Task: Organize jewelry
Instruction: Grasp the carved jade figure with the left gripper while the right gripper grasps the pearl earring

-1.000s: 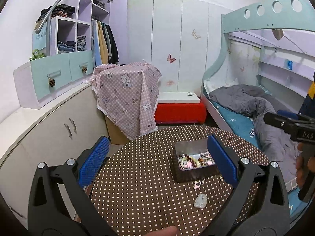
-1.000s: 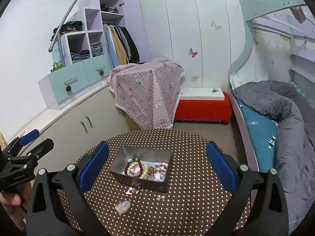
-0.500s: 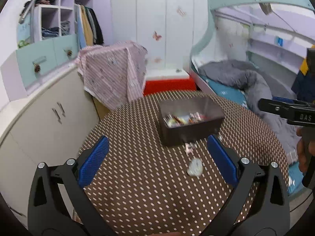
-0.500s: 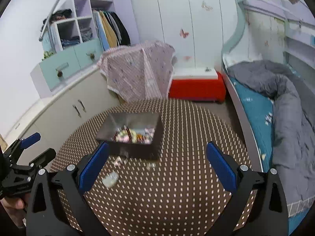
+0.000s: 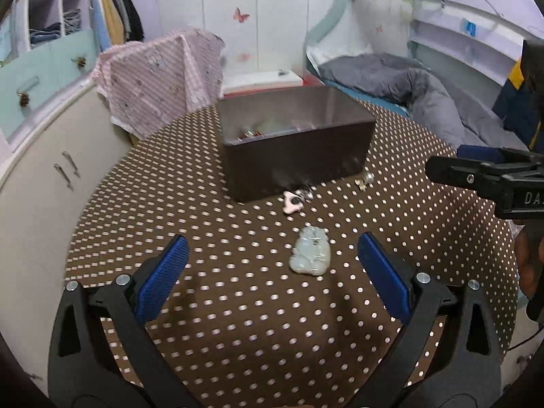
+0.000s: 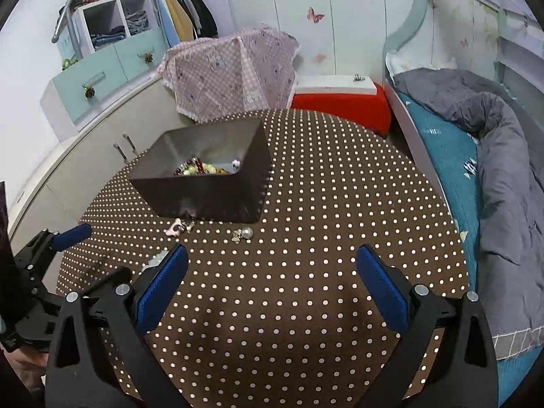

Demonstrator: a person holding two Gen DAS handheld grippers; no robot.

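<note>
Left gripper (image 5: pixel 272 265) gapes wide, pendant (image 5: pixel 310 251) just ahead between its fingers. Pendant looks small, hard, slick, likely chippable; pinch its flat sides. Right gripper (image 6: pixel 272 268) also spread, empty.

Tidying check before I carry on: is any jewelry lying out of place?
Yes. Three pieces lie loose on the table outside the box: a pale jade pendant, a pink charm and a pearl earring.

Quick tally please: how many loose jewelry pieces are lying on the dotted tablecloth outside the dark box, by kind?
Pale green carved jade pendant: 1
Pink charm with small silver bits: 1
Round pearl earring with gold-toned fitting: 1
Total: 3 loose pieces, all in front of the dark rectangular box. Beads inside it are not counted.
</note>
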